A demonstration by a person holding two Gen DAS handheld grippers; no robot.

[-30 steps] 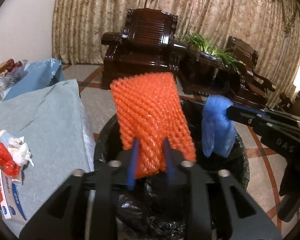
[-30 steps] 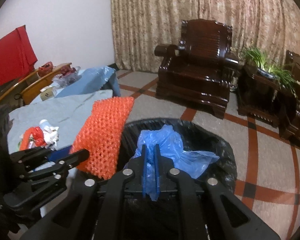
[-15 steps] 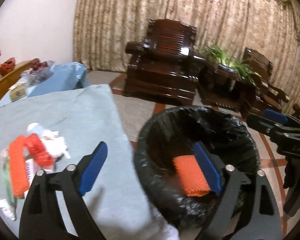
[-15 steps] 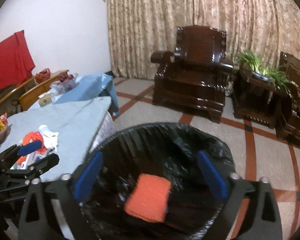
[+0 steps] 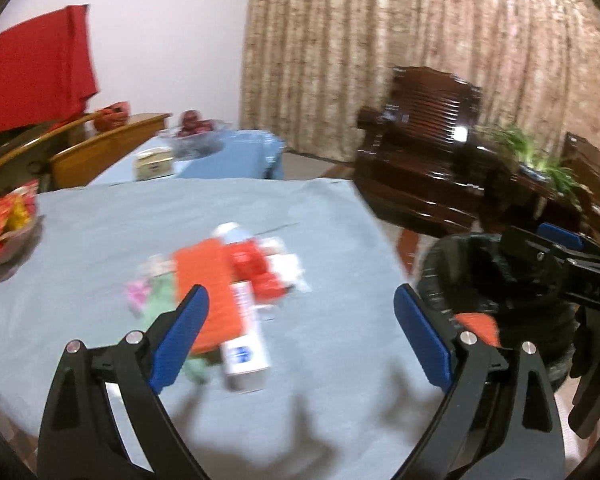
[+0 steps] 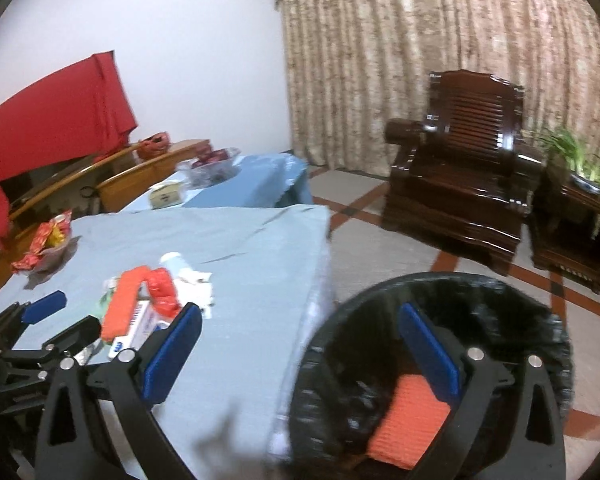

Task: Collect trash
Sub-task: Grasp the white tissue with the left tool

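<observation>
Both hand-held grippers are spread wide with nothing between the pads. The left hand-held gripper [image 5: 300, 328] hangs over the counter [image 5: 100, 240], which has a pale blue cloth on it, and it points at the trash pile [image 5: 228, 280] sitting roughly mid-counter. That pile is a blurry jumble: an orange net [image 5: 204, 280] lying flat, a white box [image 5: 246, 348] with blue print at the near edge of the pile, some red wrappers [image 5: 252, 264] on the pile's far right side, a white bottle [image 5: 232, 232] at its far end, plus pinkish and greenish scraps on the left that I can't make out. The right hand-held gripper [image 6: 300, 348] sits over the gap between the counter's right edge and the bin [image 6: 540, 320], one blue pad over the cloth, the other over the bin's mouth. The bin has a black liner and stands on the floor just right of the counter, and there's another orange net [image 6: 408, 424] lying down inside it. Left of the pile, near the counter's edge, is a snack bowl [image 5: 4, 220]. Beyond the bin there's a dark armchair [image 6: 460, 168] in front of the curtain [image 6: 420, 40].
</observation>
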